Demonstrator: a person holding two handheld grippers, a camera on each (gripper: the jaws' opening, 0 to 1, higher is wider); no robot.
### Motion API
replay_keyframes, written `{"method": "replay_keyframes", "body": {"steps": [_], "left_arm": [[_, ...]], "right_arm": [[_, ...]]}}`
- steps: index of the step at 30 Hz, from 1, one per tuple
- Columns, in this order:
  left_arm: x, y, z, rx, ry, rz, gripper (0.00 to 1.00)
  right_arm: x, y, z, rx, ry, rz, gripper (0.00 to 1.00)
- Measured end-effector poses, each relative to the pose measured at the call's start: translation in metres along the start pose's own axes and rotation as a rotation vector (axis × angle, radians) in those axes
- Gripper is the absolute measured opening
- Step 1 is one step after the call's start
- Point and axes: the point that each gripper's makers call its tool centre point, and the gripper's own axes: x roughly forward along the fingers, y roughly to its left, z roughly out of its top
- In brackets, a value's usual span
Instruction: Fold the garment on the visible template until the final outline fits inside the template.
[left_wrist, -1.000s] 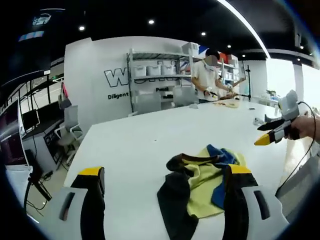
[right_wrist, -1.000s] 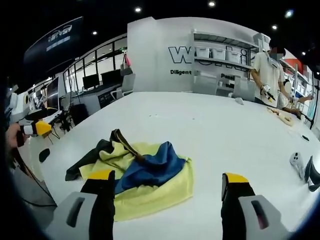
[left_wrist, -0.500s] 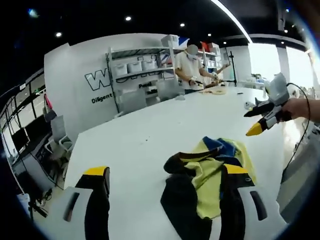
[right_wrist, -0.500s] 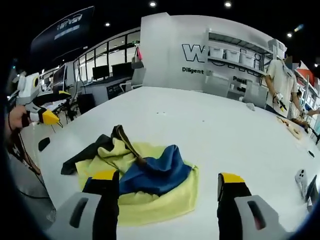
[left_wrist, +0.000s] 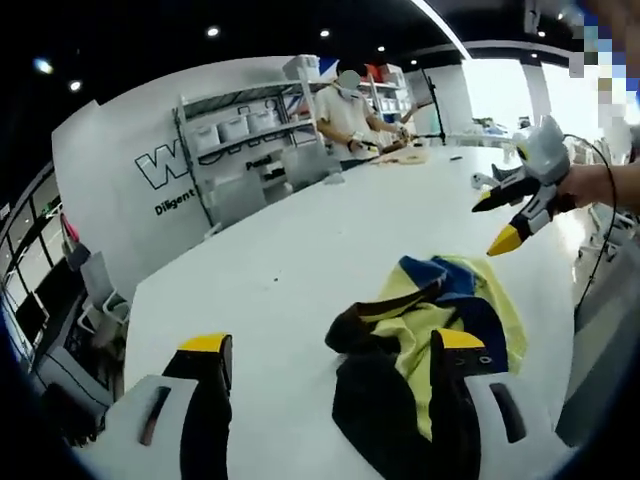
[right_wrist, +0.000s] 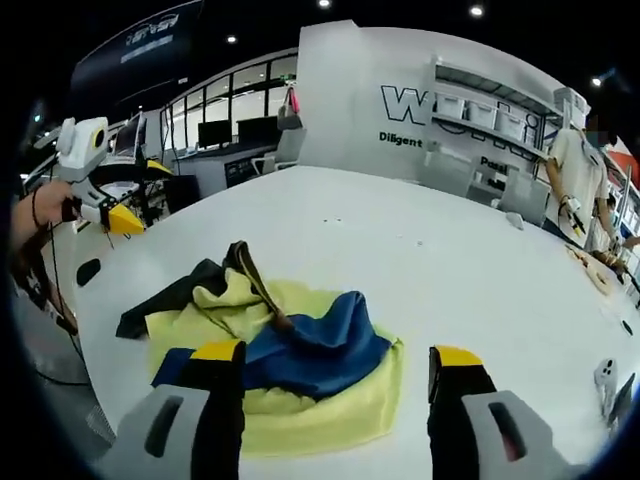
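Observation:
A crumpled garment (left_wrist: 415, 320) of yellow, blue and black cloth lies in a heap on the white table (left_wrist: 290, 250). I see no template outline on the table. My left gripper (left_wrist: 330, 345) hangs open above the heap's near left side, its right jaw over the black and yellow cloth. The right gripper (left_wrist: 488, 225) shows beyond the heap, held in a hand, jaws apart. In the right gripper view the garment (right_wrist: 310, 350) lies just ahead of my open right gripper (right_wrist: 338, 355). The left gripper (right_wrist: 140, 195) stands off to the left, above the table's edge.
A person (left_wrist: 345, 105) works at the table's far end, near white shelves (left_wrist: 240, 140) with bins. A small white device (right_wrist: 605, 375) lies on the table at the right. Desks with monitors (right_wrist: 225, 135) stand beyond the table's left edge.
Both cameras have shifted and tilted a little, and the heap looks slightly nearer. The garment lies as before. Both grippers stay open, touching nothing.

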Motion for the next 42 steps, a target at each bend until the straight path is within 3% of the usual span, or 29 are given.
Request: {"method": "replay_keyframes", "body": {"steps": [8, 11, 17, 20, 22, 28, 34, 42], "left_arm": [[0.025, -0.008, -0.004, 0.061, 0.037, -0.073, 0.75], [0.038, -0.008, -0.002, 0.072, 0.041, -0.095, 0.75], [0.061, -0.008, -0.002, 0.127, 0.057, -0.131, 0.70], [0.069, -0.007, -0.007, 0.146, 0.091, -0.147, 0.67], [0.072, -0.004, -0.004, 0.184, 0.071, -0.135, 0.61], [0.086, -0.009, -0.007, 0.211, 0.096, -0.181, 0.62], [0.104, -0.003, -0.013, 0.276, 0.140, -0.170, 0.60], [0.120, -0.012, -0.020, 0.322, 0.179, -0.273, 0.51]], "right_arm": [[0.014, 0.002, 0.004, -0.033, 0.006, 0.022, 0.69], [0.018, 0.010, 0.011, 0.021, -0.001, 0.080, 0.67], [0.032, 0.005, 0.016, -0.013, 0.008, 0.076, 0.66], [0.036, 0.002, 0.015, -0.054, 0.020, 0.069, 0.65], [0.038, 0.002, 0.014, -0.056, 0.028, 0.076, 0.65], [0.047, 0.010, 0.009, -0.059, 0.062, 0.125, 0.59], [0.057, 0.011, 0.006, -0.071, 0.086, 0.137, 0.56], [0.066, 0.016, -0.002, -0.122, 0.122, 0.166, 0.50]]}}
